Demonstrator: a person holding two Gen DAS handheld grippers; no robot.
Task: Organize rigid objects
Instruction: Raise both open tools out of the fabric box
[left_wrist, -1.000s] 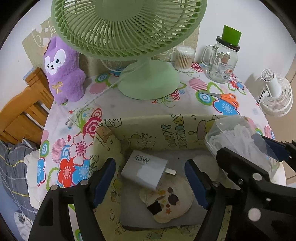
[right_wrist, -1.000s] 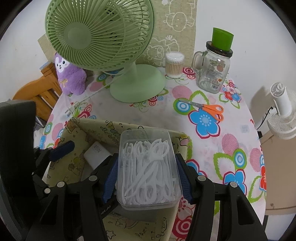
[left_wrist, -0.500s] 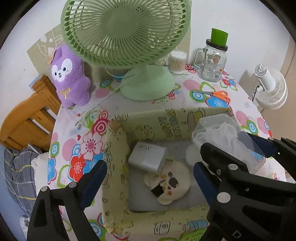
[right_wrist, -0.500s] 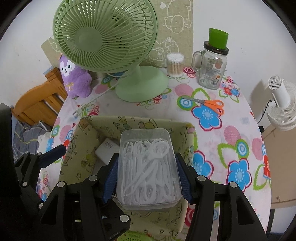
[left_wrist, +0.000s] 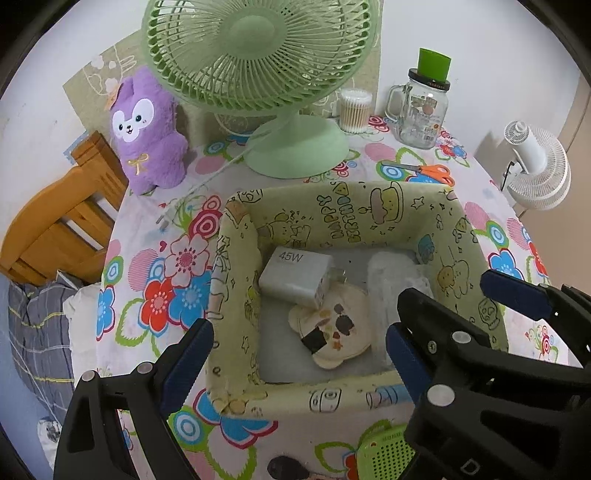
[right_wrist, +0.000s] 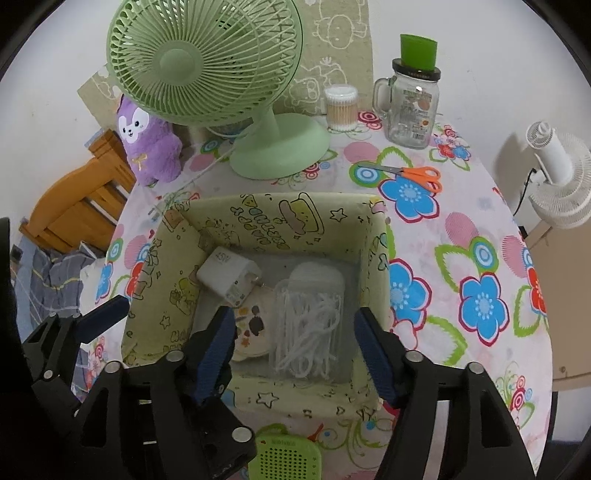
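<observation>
Fabric bin (right_wrist: 373, 236): holds white charger (right_wrist: 227, 275), bear-shaped palette piece (right_wrist: 251, 332) and clear floss-pick box (right_wrist: 310, 325); both right tongs (right_wrist: 295, 354) and left tongs (left_wrist: 295, 354) wide, empty; scissors (right_wrist: 410, 172) and green gadget (right_wrist: 284, 458) remain on the surface, apparently unsorted.

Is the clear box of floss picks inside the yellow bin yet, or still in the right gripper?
Inside. The floss pick box lies on the bin's floor, while the right gripper is open above it.
</observation>
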